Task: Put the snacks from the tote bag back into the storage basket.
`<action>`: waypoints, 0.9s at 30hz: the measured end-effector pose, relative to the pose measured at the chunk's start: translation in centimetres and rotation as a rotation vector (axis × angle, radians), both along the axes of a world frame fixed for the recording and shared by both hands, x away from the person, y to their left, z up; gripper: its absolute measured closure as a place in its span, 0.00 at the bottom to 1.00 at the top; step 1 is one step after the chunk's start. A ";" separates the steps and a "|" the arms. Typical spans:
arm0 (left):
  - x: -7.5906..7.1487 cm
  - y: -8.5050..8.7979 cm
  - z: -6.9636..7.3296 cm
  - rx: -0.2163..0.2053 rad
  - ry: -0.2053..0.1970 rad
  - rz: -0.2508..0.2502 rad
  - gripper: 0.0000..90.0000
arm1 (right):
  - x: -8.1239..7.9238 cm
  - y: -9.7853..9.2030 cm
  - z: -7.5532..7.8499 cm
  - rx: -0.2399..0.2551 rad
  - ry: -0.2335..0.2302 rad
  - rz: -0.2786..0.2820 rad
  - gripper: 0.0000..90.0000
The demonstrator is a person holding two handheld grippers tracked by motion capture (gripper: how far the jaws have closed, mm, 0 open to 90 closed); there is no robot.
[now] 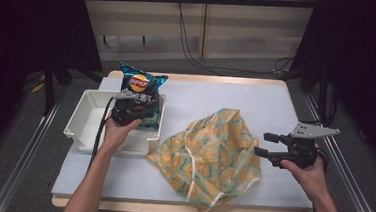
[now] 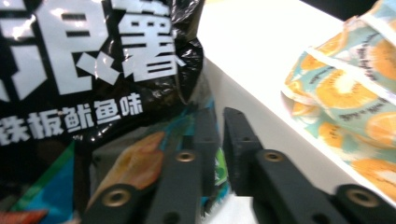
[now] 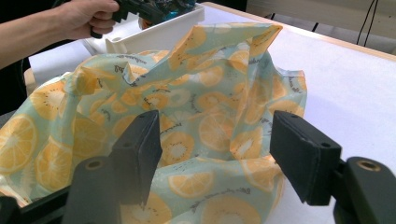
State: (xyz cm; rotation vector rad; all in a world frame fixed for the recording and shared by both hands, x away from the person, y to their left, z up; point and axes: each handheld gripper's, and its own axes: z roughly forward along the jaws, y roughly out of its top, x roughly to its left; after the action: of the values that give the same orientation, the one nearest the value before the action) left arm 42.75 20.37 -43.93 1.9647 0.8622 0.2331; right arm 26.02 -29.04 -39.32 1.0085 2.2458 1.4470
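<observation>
Ok, fingers first: the left gripper (image 2: 220, 140) has its jaws nearly together with a thin slot between them. A sliver of the chip bag (image 2: 93, 70) shows in that slot, but the pads don't look clamped on it, so I read it as loose, not pinched. The right gripper (image 3: 215, 144) has its jaws spread wide with nothing between them, aimed at the orange-print cloth bag (image 3: 210, 93). In the high view the chip bag (image 1: 140, 82) stands upper left of centre, in the far right corner of the white bin (image 1: 82, 116), top edge poking above the rim. The left gripper (image 1: 141, 101) is right against its lower half, with the left hand (image 1: 119, 131) over the bin's near wall. The cloth bag (image 1: 213, 148) is slumped at frame centre, its left corner touching the bin, and the right gripper (image 1: 263, 144) is just off its right edge. Risks as I judge them: the chip bag is propped, not lying flat, so pulling the left jaws back while foil sits in the slot could drag it or tip it over the rim. A wide sweep could also snag cloth at the bin corner. Room: the bin's left half is free, and the table (image 1: 276, 102) is bare in the upper right. The near edge is tight, with cloth hanging close to it at lower centre.
</observation>
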 end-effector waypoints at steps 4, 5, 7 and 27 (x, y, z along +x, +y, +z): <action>-1.0 0.5 0.9 -0.011 -0.025 -0.018 0.87 | 0.0 0.0 0.0 0.000 0.002 -0.001 0.37; -1.1 0.6 1.1 -0.007 -0.028 -0.020 0.84 | 0.0 0.1 0.0 -0.001 0.001 0.000 0.37; -1.6 0.9 1.6 -0.009 -0.045 -0.027 0.76 | 0.0 0.2 0.0 -0.002 0.002 0.000 0.37; -8.8 2.3 3.9 0.041 -0.139 -0.026 0.12 | -2.6 -0.4 -0.8 -0.045 -0.005 -0.031 0.30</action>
State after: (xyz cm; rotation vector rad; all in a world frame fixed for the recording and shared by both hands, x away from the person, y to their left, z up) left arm 33.94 22.69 -40.05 1.9710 0.7465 0.3701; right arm 23.41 -29.44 -40.10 1.0198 2.2385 1.3779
